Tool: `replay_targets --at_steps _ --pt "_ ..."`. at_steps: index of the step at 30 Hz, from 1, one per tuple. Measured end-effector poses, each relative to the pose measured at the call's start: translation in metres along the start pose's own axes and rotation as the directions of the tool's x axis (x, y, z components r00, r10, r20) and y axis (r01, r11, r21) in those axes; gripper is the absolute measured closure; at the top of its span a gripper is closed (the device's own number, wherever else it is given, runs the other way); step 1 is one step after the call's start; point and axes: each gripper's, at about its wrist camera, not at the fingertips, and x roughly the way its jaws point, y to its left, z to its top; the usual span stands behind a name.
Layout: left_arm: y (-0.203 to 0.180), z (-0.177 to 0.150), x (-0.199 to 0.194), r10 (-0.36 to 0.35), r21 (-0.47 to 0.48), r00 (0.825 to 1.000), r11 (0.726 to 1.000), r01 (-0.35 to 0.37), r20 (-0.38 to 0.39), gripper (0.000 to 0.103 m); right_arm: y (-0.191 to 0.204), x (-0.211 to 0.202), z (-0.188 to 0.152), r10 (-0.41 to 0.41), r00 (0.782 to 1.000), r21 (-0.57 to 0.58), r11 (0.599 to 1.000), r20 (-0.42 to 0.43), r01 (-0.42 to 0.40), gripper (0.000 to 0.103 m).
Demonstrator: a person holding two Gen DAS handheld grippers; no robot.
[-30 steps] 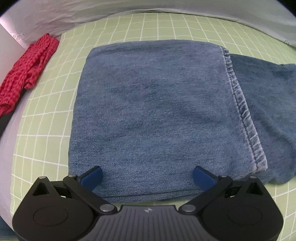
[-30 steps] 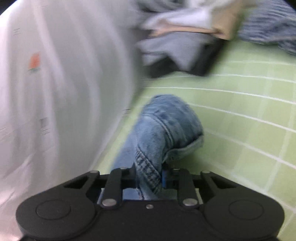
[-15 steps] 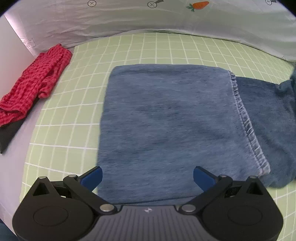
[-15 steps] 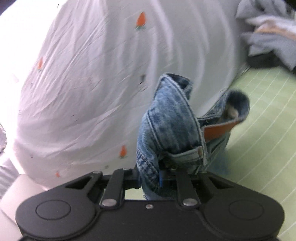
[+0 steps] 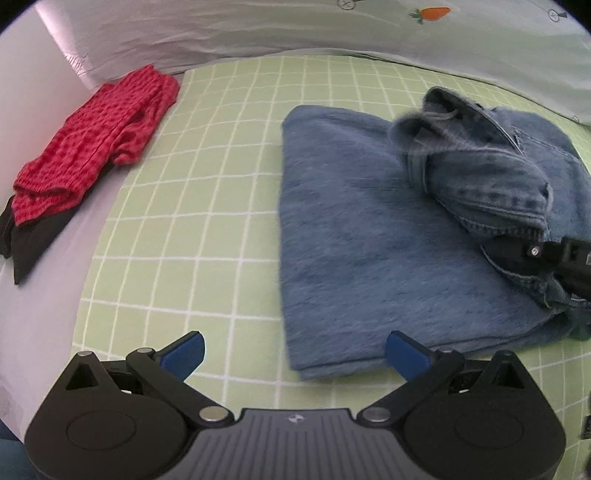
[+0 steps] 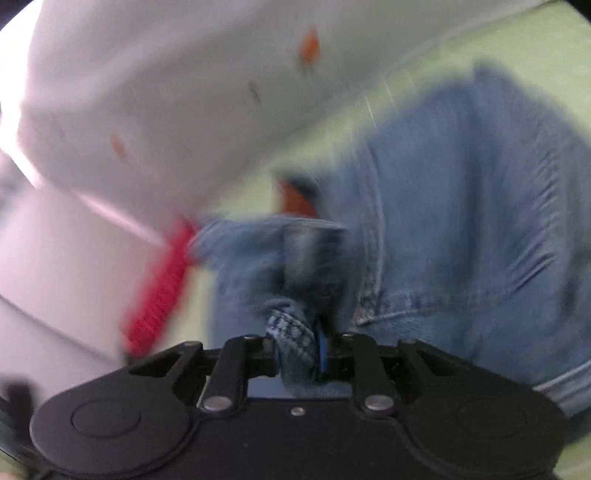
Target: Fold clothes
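two grippers show here. the left gripper [image 5: 293, 350] is wide open and holds nothing. it hangs over the green checked sheet [image 5: 207, 206] of the bed, just at the near edge of the jeans [image 5: 369, 236]. its right blue pad [image 5: 404, 352] sits over the near corner of the jeans, and its left blue pad [image 5: 184, 350] is over bare sheet.

the jeans lie on the green checked sheet, folded into a flat block. on the far right part of the jeans the waist end [image 5: 480, 166] is bunched up in a lump on top of the flat part. the right gripper [image 5: 546, 254] comes in from the right side of the jeans and pokes into that lump.

in the right wrist view, the right gripper [image 6: 295, 354] is closed tight on a thick seam of the jeans [image 6: 461, 221]. that picture is very blurry, so small things are hard to tell.

a red knit cloth [image 5: 96, 140] lies well to the left of the jeans, at the edge of the sheet, with something dark [image 5: 33, 240] under its near end. it shows as a red streak [image 6: 159, 291] in the right wrist view. behind the jeans is a white cover [image 5: 295, 26] with a little carrot picture [image 5: 432, 13] on it. nothing lies between the left gripper and the jeans.
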Motion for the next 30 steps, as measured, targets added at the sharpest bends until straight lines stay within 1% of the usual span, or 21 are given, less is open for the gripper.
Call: replay_targets --at_steps 3,6,7,8,9,10,11,12,15,17,18,19,21,23,26,28,30 --pt "0.004 -0.004 -0.001 -0.003 -0.005 1.000 1.000 0.003 0.000 0.000 0.006 -0.005 0.003 -0.019 1.000 0.006 1.000 -0.002 0.019 0.081" --pt "0.005 -0.004 0.001 -0.013 -0.012 1.000 1.000 0.013 -0.007 0.000 0.004 -0.014 0.005 -0.006 1.000 0.046 0.999 -0.006 0.006 0.078" --pt "0.004 -0.004 0.001 -0.017 -0.011 1.000 1.000 0.017 -0.005 0.000 0.004 -0.018 0.005 -0.003 1.000 0.051 0.999 -0.004 0.003 0.071" --pt "0.003 -0.003 0.001 -0.020 -0.009 1.000 1.000 0.020 -0.002 0.000 0.005 -0.020 0.003 0.007 1.000 0.050 0.999 -0.002 -0.007 0.048" --pt "0.002 -0.002 0.000 -0.024 -0.005 1.000 1.000 0.024 0.002 0.000 0.005 -0.024 0.004 0.023 1.000 0.056 0.998 0.003 -0.023 0.028" --pt "0.001 -0.002 0.000 -0.029 0.000 1.000 1.000 0.029 0.006 0.000 0.005 -0.031 0.002 0.063 0.998 0.069 0.996 0.014 -0.064 0.009" --pt "-0.001 -0.001 0.000 -0.034 0.003 0.999 0.999 0.034 0.009 0.000 0.007 -0.037 -0.001 0.082 0.996 0.077 0.993 0.034 -0.084 0.006" --pt "-0.003 0.000 0.000 -0.038 0.006 0.999 0.999 0.038 0.012 0.000 0.010 -0.044 -0.002 0.066 0.996 0.070 0.995 0.055 -0.070 0.006" --pt "-0.012 0.003 0.000 -0.050 0.018 0.999 0.999 0.049 0.017 0.000 0.013 -0.063 0.004 -0.013 0.994 0.007 1.000 0.108 0.013 0.005" --pt "-0.019 0.005 0.000 -0.057 0.029 0.998 0.998 0.057 0.020 0.000 0.008 -0.075 0.008 -0.089 0.983 -0.009 0.996 0.159 0.092 0.001" --pt "-0.023 0.007 -0.001 -0.060 0.036 0.998 0.998 0.059 0.023 0.000 0.005 -0.079 0.010 -0.133 0.974 -0.012 0.990 0.184 0.138 0.000" --pt "-0.027 0.008 -0.001 -0.063 0.043 0.998 0.997 0.062 0.025 0.000 0.002 -0.082 0.012 -0.191 0.961 -0.029 0.979 0.202 0.201 0.000" --pt "-0.036 0.012 -0.002 -0.071 0.057 0.997 0.996 0.069 0.032 0.000 -0.003 -0.088 0.015 -0.301 0.927 -0.062 0.945 0.226 0.322 0.000" --pt "-0.044 0.016 -0.002 -0.081 0.072 0.996 0.994 0.078 0.040 0.000 -0.011 -0.090 0.016 -0.402 0.887 -0.093 0.898 0.229 0.431 0.000" --pt "-0.054 0.026 0.000 -0.105 0.083 0.993 0.991 0.100 0.051 0.000 -0.027 -0.091 0.016 -0.487 0.849 -0.122 0.848 0.206 0.516 0.000" --pt "-0.062 0.031 0.003 -0.112 0.090 0.992 0.990 0.107 0.054 0.000 -0.036 -0.085 0.019 -0.520 0.835 -0.119 0.831 0.179 0.543 0.000" --pt "-0.069 0.037 0.006 -0.115 0.099 0.992 0.989 0.109 0.056 0.000 -0.047 -0.082 0.022 -0.533 0.832 -0.118 0.826 0.154 0.551 0.000"
